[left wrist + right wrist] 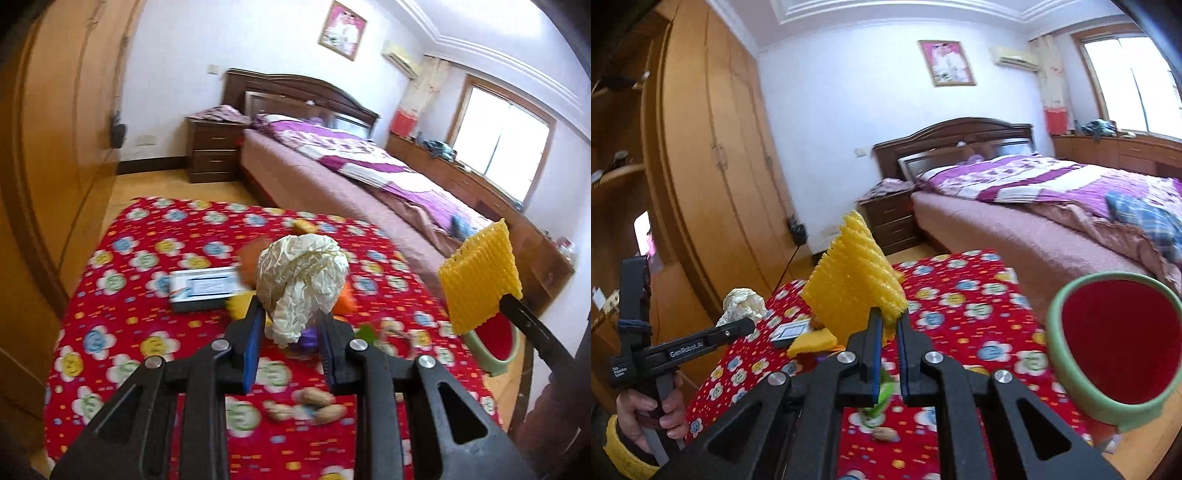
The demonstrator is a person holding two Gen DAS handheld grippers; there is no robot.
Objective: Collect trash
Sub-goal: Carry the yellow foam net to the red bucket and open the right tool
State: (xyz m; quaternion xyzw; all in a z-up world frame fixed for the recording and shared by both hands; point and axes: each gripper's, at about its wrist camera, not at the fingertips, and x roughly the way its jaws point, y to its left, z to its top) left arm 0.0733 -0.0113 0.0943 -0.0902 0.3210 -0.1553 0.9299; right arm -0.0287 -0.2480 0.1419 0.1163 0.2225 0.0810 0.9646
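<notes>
Above the red cloth [147, 314], left gripper [288, 321] clamps a paper ball [303, 273]; right gripper [888, 325] pinches yellow mesh [853, 280], beside the bin [1071, 354].

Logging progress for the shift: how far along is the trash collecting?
Nothing shows as binned yet. In hand: the left gripper holds crumpled paper, the right gripper a yellow foam net, near the green bin. Left: peanuts and scraps on the table.

crumpled paper ball [301, 280] and yellow foam net [855, 286], both lifted.
</notes>
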